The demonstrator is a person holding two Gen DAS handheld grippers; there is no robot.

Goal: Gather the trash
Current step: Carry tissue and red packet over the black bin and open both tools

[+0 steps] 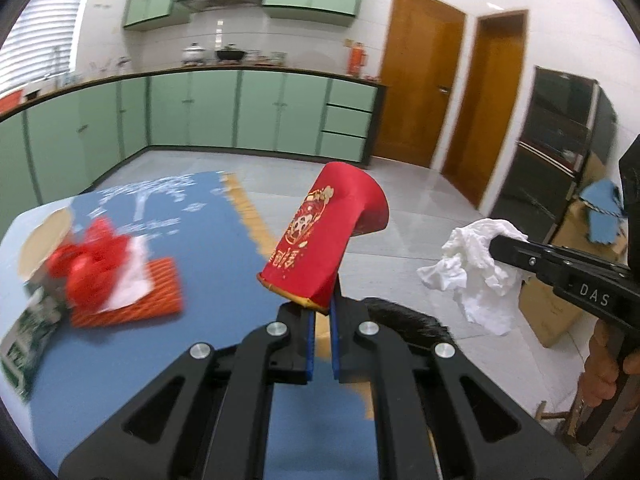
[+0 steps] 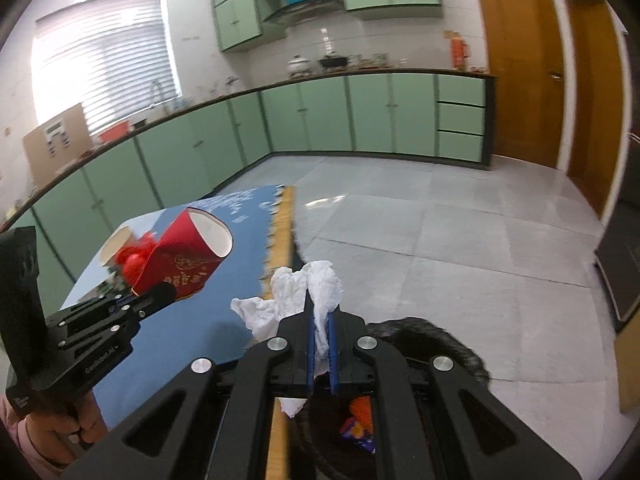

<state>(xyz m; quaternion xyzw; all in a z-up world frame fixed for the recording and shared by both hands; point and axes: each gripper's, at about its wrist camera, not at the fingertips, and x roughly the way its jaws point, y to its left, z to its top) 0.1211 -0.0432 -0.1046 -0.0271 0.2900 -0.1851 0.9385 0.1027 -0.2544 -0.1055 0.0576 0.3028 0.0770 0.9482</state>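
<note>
Both tongs loaded, carrying to bin.
Left gripper point(image 1: 322, 312) pinches red paper cup point(image 1: 326, 236); right gripper point(image 2: 321, 322) clamps crumpled tissue point(image 2: 316, 288). I release only over black bin bag point(image 2: 424, 338) below.

Both wrist views facing kitchen cabinets point(image 1: 256, 112)

A blue-covered table point(image 1: 208, 248) carries crumpled red wrappers point(image 1: 90, 268) and an orange packet point(image 1: 160, 292).

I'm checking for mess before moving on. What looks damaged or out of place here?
The blue table cover has a ragged, torn right edge. Crumpled red wrapping and other litter lie heaped on its left end.
</note>
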